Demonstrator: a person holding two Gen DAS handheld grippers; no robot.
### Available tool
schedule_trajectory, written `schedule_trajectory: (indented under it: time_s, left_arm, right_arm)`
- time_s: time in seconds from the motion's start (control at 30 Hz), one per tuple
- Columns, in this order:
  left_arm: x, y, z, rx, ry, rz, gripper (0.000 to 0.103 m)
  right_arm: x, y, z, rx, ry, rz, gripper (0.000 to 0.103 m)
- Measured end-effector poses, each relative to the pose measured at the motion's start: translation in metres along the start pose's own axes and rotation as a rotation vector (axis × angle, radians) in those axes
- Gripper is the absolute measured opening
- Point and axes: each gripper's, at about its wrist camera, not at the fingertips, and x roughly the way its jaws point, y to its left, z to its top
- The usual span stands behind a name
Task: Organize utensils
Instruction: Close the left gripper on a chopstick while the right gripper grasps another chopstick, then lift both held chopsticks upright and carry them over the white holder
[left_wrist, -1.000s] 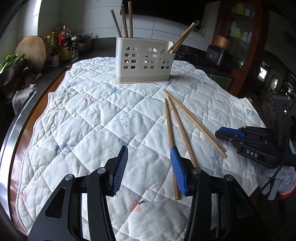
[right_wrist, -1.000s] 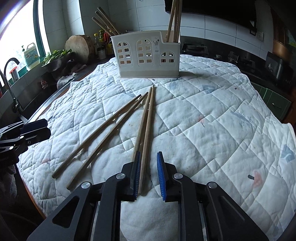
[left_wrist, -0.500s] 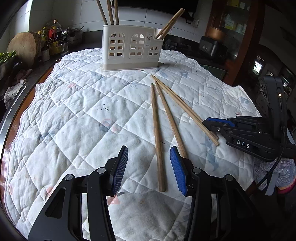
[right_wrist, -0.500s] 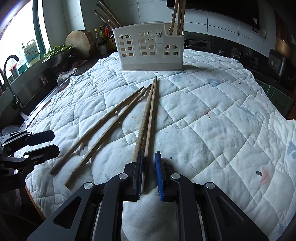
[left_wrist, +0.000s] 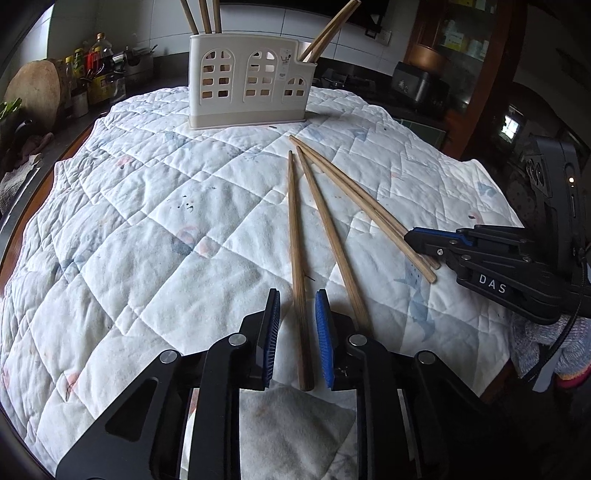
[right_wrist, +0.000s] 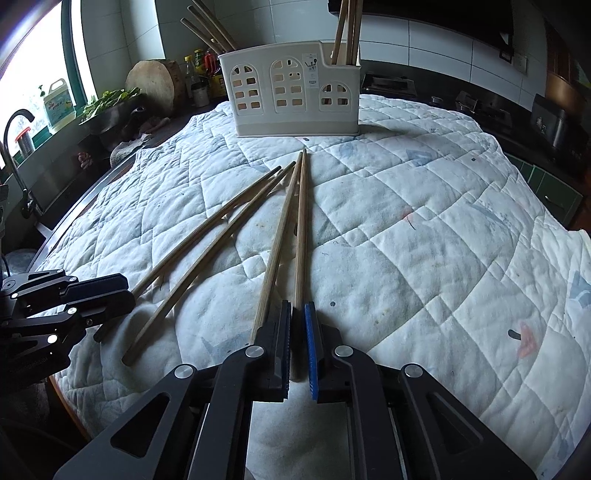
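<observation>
Several long wooden chopsticks lie on a white quilted cloth (left_wrist: 147, 229). A cream utensil holder (left_wrist: 249, 83) stands at the far side with more chopsticks upright in it; it also shows in the right wrist view (right_wrist: 295, 96). My left gripper (left_wrist: 297, 306) is part-way closed around the near end of one chopstick (left_wrist: 297, 258), with a small gap on each side. My right gripper (right_wrist: 298, 314) is shut on the end of another chopstick (right_wrist: 302, 221). A second chopstick (right_wrist: 275, 254) lies just left of its jaws.
A round wooden table edge shows under the cloth. Bottles (left_wrist: 92, 77) and a wooden chopping block (left_wrist: 35, 90) stand on the counter at the left. A sink tap (right_wrist: 16, 147) and greens (right_wrist: 107, 99) are at the left in the right wrist view.
My left gripper moved right over a chopstick end and its jaws narrowed around it. My right gripper closed tighter on its chopstick.
</observation>
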Motion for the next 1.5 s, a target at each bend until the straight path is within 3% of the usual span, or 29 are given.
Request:
schedule_trajectory:
  time_s: [0.27, 0.43, 0.7, 1.17, 1.5]
  left_arm:
    - [0.006, 0.000, -0.002, -0.006, 0.011, 0.002, 0.019]
    - [0.007, -0.002, 0.000, 0.005, 0.005, 0.029, 0.006]
    - [-0.010, 0.006, 0.010, -0.018, -0.039, 0.020, 0.005]
    - [-0.049, 0.005, 0.052, 0.015, -0.163, 0.015, 0.005]
    - [-0.065, 0.010, 0.091, 0.043, -0.217, 0.014, 0.005]
  right_arm:
    - [0.000, -0.001, -0.001, 0.004, -0.003, 0.001, 0.007]
    - [-0.002, -0.002, -0.002, 0.017, -0.012, 0.003, 0.007]
    - [-0.020, -0.007, 0.005, 0.021, -0.058, -0.019, 0.007]
    - [-0.078, -0.004, 0.056, -0.020, -0.241, -0.034, 0.007]
    - [-0.096, -0.001, 0.105, -0.070, -0.304, -0.038, 0.007]
